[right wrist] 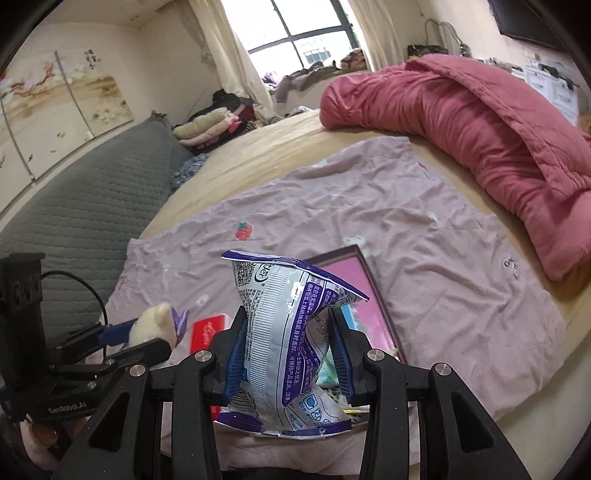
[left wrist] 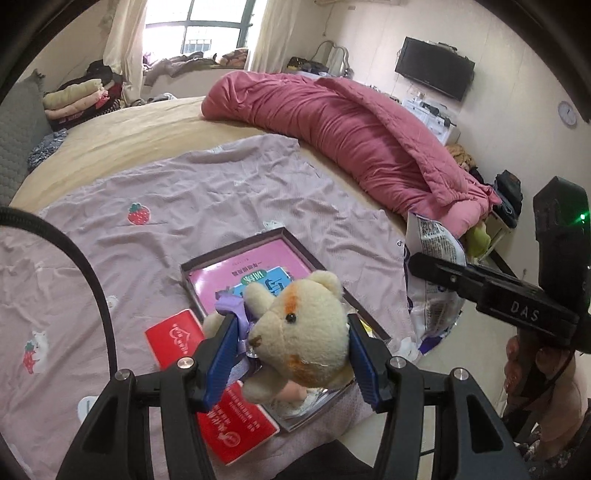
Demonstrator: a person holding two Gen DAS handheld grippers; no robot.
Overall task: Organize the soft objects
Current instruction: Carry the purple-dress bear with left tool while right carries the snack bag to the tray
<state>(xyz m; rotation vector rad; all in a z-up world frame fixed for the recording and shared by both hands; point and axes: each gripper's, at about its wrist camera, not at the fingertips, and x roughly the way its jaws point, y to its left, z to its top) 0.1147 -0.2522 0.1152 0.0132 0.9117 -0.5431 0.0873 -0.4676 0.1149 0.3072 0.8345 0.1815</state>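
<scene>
Left wrist view: the left gripper (left wrist: 291, 354) is clamping a cream teddy bear (left wrist: 299, 328) between its blue pads, the bear's head sitting squarely in the jaws with a purple ribbon (left wrist: 232, 308) trailing at its neck; the toy is hanging clear above the bed, over a shallow dark-rimmed box (left wrist: 295, 240) that is holding a pink booklet (left wrist: 255, 266); two red packets (left wrist: 173, 338) are lying just beside the box's near left corner, on a lilac sheet (left wrist: 184, 206) printed with strawberries; to the right, the right gripper (left wrist: 443, 271) is showing side-on, its fingers crossing in front of a crinkled bag.

Right wrist view: the right gripper (right wrist: 286, 358) is squeezing a white and purple plastic bag (right wrist: 280, 332) at its waist, the bag standing upright in the jaws and pinched narrow there (its print is too small to read); what is inside it, if anything, I cannot tell; the left gripper (right wrist: 144, 336) is sitting low at the left with the bear in it; beyond the sheet, a rose-pink quilt (right wrist: 480, 122) is lying bunched across the far side of the tan mattress (right wrist: 280, 147); a grey quilted headboard (right wrist: 85, 206) is running along the left, with folded clothes (right wrist: 207, 129) stacked near the window (right wrist: 295, 33).
</scene>
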